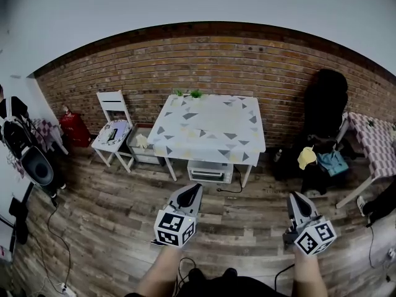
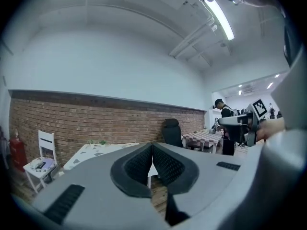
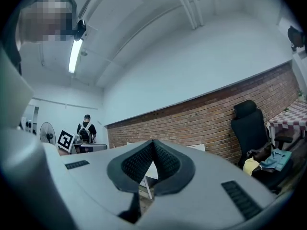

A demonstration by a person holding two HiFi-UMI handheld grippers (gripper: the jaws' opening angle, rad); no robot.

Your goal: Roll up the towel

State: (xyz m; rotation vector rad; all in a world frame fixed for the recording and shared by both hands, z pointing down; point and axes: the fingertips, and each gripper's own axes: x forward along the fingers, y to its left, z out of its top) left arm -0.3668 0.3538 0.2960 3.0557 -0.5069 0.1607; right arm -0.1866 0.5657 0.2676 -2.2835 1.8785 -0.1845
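We are holding the left gripper [image 1: 193, 189] at seven o'clock and the right gripper [image 1: 295, 198] at five o'clock, both with jaws pressed together on nothing. The worktop [image 1: 210, 125] is standing well apart at twelve o'clock; we are making out no towel on it. We are advising closing in and locating it before opening the jaws.

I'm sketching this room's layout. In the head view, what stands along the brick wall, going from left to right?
red cylinder → white chair → patterned table → black office chair → checkered table
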